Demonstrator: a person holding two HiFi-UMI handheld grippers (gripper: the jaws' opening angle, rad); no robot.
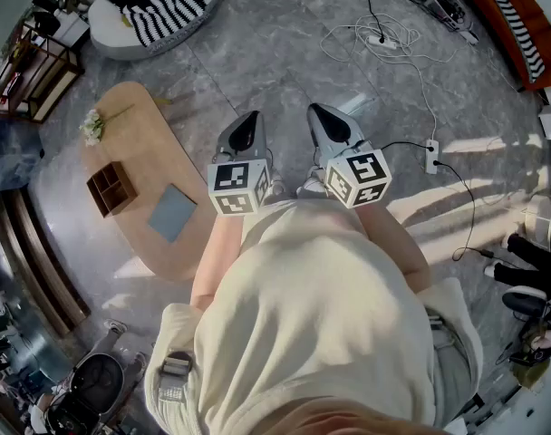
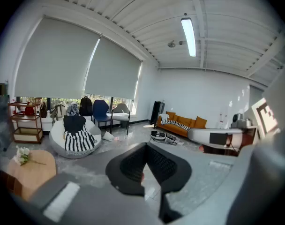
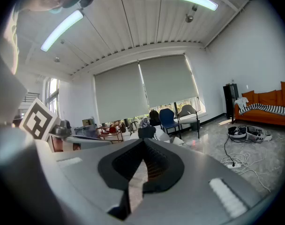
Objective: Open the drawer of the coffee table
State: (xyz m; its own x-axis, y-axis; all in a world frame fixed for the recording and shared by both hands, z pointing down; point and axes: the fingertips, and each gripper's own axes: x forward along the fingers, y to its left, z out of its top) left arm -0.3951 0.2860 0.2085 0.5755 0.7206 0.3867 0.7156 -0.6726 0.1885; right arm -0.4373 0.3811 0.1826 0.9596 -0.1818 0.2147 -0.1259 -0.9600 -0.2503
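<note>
Two grippers are in your hands, held out in front of your body above the floor [image 1: 285, 53], which is grey stone in big tiles. Your left gripper [image 1: 250, 118] has its jaws pressed tight together with nothing between them. Your right gripper [image 1: 317, 110] is the same, clenched and empty. They are side by side in the air and touch nothing. The table [image 1: 140, 143] stands on the floor off to your left, well apart from both grippers. It is long and wooden, with round ends. On it lie white flowers [image 1: 93, 127] near the far end, a brown box [image 1: 111, 188] with little rooms inside it in the middle, and a flat grey-blue pad [image 1: 172, 212] near your end. You cannot see its drawer from here. Past the table sits a round white seat [image 1: 112, 34] with a black and white striped blanket [image 1: 167, 12] on it. White cables [image 1: 375, 36] lie in loops on the floor ahead to your right. The room is big and bright, with a long lamp [image 2: 189, 29] overhead, wide blinds [image 2: 77, 62] pulled down, and an orange sofa [image 2: 182, 124] at the far side.
</note>
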